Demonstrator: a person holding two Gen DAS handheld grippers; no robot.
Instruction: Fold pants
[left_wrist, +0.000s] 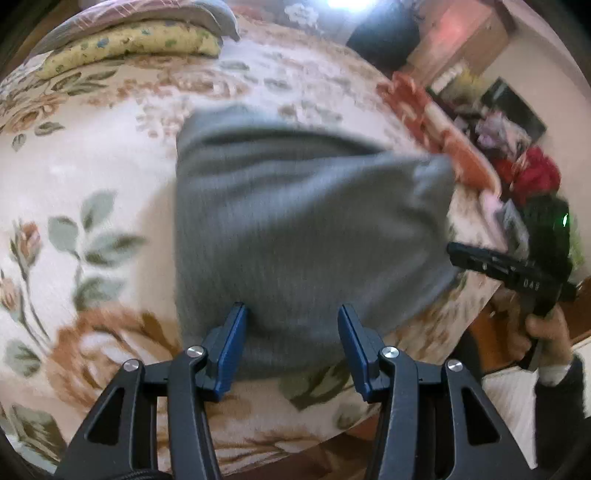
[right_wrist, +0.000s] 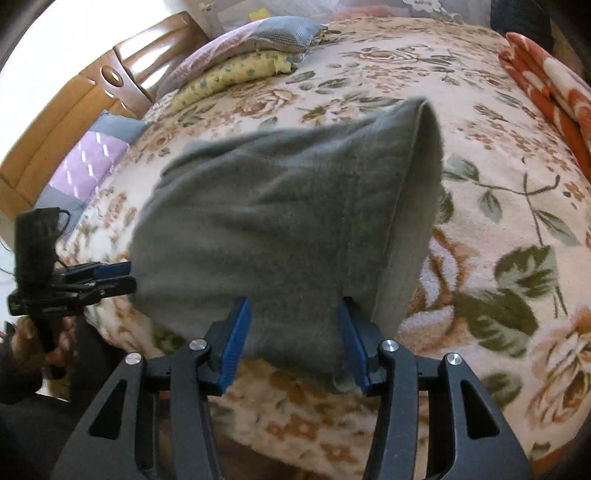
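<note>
Grey ribbed pants (left_wrist: 295, 221) (right_wrist: 277, 221), folded into a thick bundle, are raised a little over the floral bedspread (left_wrist: 92, 184) near the bed's front edge. My left gripper (left_wrist: 291, 332) has the bundle's near edge filling the gap between its blue pads (left_wrist: 232, 343). My right gripper (right_wrist: 293, 328) grips the same edge farther right, with a bit of fabric hanging below its right pad. Each gripper shows in the other's view, the right gripper (left_wrist: 454, 253) and the left gripper (right_wrist: 125, 277), both at the pants' sides. The pants' right side curls up, showing a seam (right_wrist: 410, 184).
Stacked pillows (left_wrist: 129, 40) (right_wrist: 240, 66) lie at the far end by a wooden headboard (right_wrist: 74, 103). A folded orange-red blanket (right_wrist: 546, 85) (left_wrist: 443, 122) runs along the bed's right side. A person's hands (left_wrist: 543, 332) (right_wrist: 29, 339) hold the gripper handles.
</note>
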